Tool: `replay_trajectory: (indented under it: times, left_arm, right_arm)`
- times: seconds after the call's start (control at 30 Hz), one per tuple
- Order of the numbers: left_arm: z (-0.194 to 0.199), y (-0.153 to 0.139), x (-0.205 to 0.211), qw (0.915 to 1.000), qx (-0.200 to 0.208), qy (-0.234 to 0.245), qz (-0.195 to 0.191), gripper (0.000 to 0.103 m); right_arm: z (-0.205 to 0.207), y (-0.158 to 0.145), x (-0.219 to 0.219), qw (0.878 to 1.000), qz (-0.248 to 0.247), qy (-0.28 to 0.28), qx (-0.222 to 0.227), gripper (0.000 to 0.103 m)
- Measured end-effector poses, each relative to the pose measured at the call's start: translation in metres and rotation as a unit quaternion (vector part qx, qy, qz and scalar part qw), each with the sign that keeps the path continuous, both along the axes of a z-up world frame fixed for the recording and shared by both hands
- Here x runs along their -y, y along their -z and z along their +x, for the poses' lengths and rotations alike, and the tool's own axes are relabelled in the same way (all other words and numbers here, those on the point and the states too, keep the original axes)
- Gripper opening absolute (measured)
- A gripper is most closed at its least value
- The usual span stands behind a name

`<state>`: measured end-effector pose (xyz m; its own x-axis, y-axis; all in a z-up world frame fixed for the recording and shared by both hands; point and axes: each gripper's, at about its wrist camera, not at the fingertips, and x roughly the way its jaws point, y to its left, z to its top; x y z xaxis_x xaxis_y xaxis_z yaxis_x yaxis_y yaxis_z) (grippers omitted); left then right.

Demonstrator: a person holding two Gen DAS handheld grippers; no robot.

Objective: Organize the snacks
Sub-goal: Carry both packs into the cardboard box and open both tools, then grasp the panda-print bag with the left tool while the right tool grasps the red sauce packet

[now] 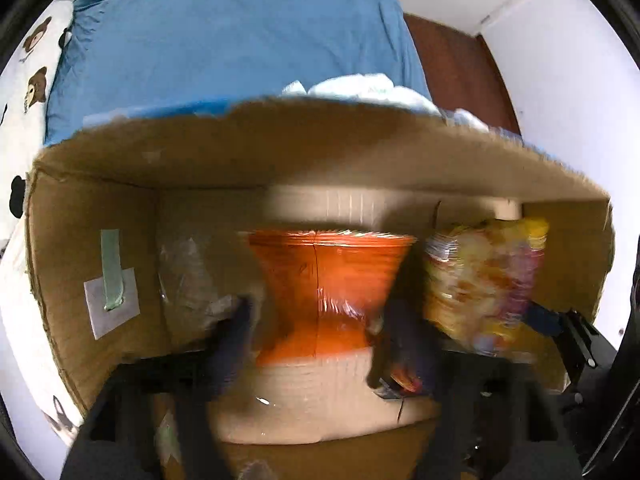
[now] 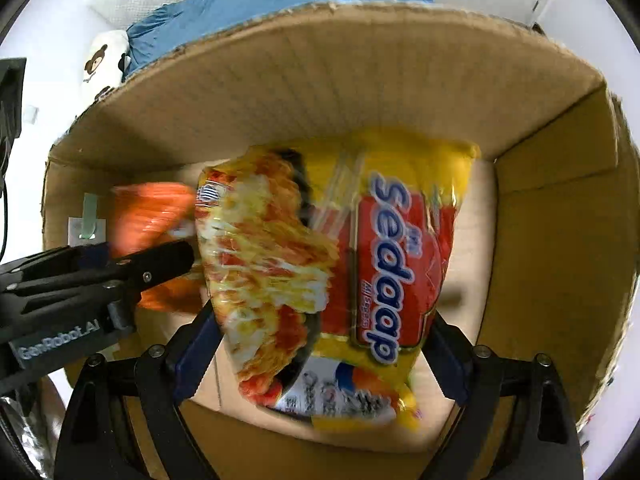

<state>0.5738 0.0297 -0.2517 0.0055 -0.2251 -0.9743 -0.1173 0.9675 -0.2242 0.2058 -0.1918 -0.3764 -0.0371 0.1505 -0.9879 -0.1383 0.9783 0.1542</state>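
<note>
An open cardboard box (image 1: 280, 148) lies below both grippers. In the blurred left wrist view an orange snack packet (image 1: 324, 288), pinched at its waist, stands inside the box. My left gripper (image 1: 320, 320) is open around it, with a gap on each side. In the right wrist view a yellow and red Sedaap noodle packet (image 2: 384, 264) lies in the box (image 2: 320, 80) between the blue pads (image 2: 196, 356) of my right gripper (image 2: 322, 356). Those jaws stand wide and look loose on it. The noodle packet (image 1: 484, 280) sits right of the orange one (image 2: 148, 216).
The box rests on a bed with a blue cover (image 1: 224, 32) and a white bear-print pillow (image 1: 36, 60). White crumpled packaging (image 1: 360, 88) lies behind the box's far wall. A taped label (image 1: 112, 304) sticks to the left inner wall. A white wall (image 1: 568, 80) stands at right.
</note>
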Motion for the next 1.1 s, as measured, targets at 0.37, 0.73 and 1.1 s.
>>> replay_trajectory:
  times: [0.37, 0.73, 1.1]
  left_arm:
    - [-0.025, -0.035, -0.002, 0.9987, 0.051, -0.003, 0.004, 0.100]
    - [-0.112, -0.091, -0.007, 0.9864, 0.156, -0.014, 0.049, 0.100]
    - [-0.183, -0.136, -0.013, 0.9723, 0.225, -0.038, 0.052, 0.100]
  right_arm:
    - [-0.029, -0.028, 0.007, 0.999, 0.010, 0.017, 0.031, 0.098]
    - [-0.099, -0.089, 0.007, 0.990, -0.018, 0.019, 0.137, 0.098]
    - [-0.167, -0.161, 0.020, 0.980, -0.003, 0.031, 0.198, 0.098]
